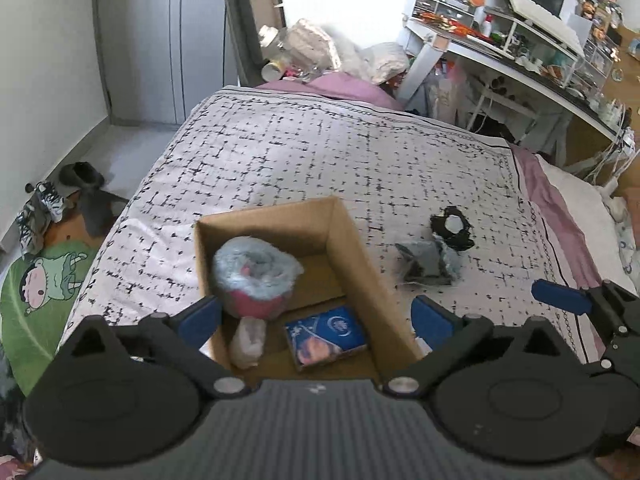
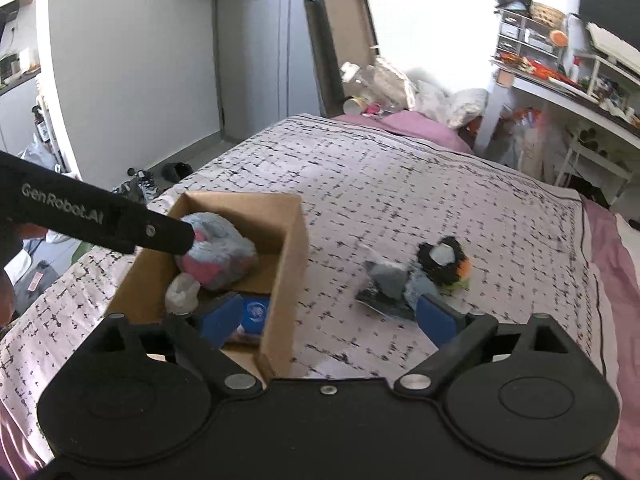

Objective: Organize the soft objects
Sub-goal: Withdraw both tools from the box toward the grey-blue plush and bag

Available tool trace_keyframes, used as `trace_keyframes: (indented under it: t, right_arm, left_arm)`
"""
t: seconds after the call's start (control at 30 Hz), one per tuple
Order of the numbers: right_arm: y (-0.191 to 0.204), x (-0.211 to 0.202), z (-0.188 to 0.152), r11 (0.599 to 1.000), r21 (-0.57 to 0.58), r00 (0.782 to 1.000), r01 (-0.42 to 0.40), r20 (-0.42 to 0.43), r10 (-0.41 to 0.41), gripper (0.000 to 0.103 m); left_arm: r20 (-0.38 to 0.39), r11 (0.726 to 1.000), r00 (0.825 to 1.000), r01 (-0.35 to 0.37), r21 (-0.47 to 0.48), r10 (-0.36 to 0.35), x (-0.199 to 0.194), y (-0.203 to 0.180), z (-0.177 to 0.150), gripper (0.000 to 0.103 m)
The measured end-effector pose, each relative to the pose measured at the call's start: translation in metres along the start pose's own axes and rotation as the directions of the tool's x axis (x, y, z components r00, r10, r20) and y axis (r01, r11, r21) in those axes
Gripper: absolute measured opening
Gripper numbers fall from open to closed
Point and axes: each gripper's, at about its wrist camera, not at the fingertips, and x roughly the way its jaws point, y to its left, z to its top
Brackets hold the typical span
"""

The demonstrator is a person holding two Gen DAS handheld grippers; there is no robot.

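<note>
Fingers [image 1: 200,316] of the left gripper [image 1: 316,318] are standing wide, nothing between them, and we are noting the same of the right gripper [image 2: 328,320]: both are hanging empty above the bed.

We are listing 1 cardboard box [image 1: 348,248], open-topped, sitting on the patterned bedspread [image 1: 320,152]. Inside it we are counting 3 items: a fluffy grey-blue and pink plush [image 1: 256,276] lying against the left wall, a small white crumpled item [image 1: 249,340] just below it, and a flat blue printed packet [image 1: 326,338] lying on the box floor.

Outside the box, on the bedspread to its right, we are seeing a grey soft item [image 2: 394,284] and, touching it, a black fuzzy toy [image 2: 442,262] with a pale face and orange trim.

We are reading "GenRobot.AI" in pale letters on the left gripper's black side, in the right wrist view. Print on the blue packet is too blurred to read.
</note>
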Motion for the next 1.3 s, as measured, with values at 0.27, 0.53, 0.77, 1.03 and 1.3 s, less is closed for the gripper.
trace_keyframes:
  t: [0.27,0.53,0.77,1.03,1.3]
  right_arm:
    - [-0.038,-0.006,-0.01,0.997,0.081,1.0,0.014,-0.003,-0.013,0.094]
    - [-0.069,-0.003,-0.017,0.987,0.16,1.0,0.006,0.001,-0.006,0.094]
    - [-0.093,0.01,-0.022,0.977,0.215,1.0,-0.005,-0.011,0.008,0.087]
    - [-0.115,0.031,-0.024,0.965,0.262,0.998,-0.035,-0.039,0.047,0.072]
    - [-0.127,0.055,-0.019,0.953,0.298,0.995,-0.059,-0.058,0.079,0.066]
  left_arm:
    - [0.007,0.999,1.0,0.029,0.031,-0.03,0.001,-0.028,0.01,0.103]
    - [-0.031,0.995,0.998,0.059,0.083,-0.057,0.014,-0.058,0.014,0.103]
    - [-0.07,0.992,0.997,0.052,0.116,-0.044,0.034,-0.079,0.018,0.103]
    - [-0.092,0.99,0.996,0.032,0.136,-0.02,0.061,-0.096,0.024,0.103]
    - [-0.12,0.99,0.992,0.063,0.129,-0.048,0.094,-0.104,0.036,0.1]
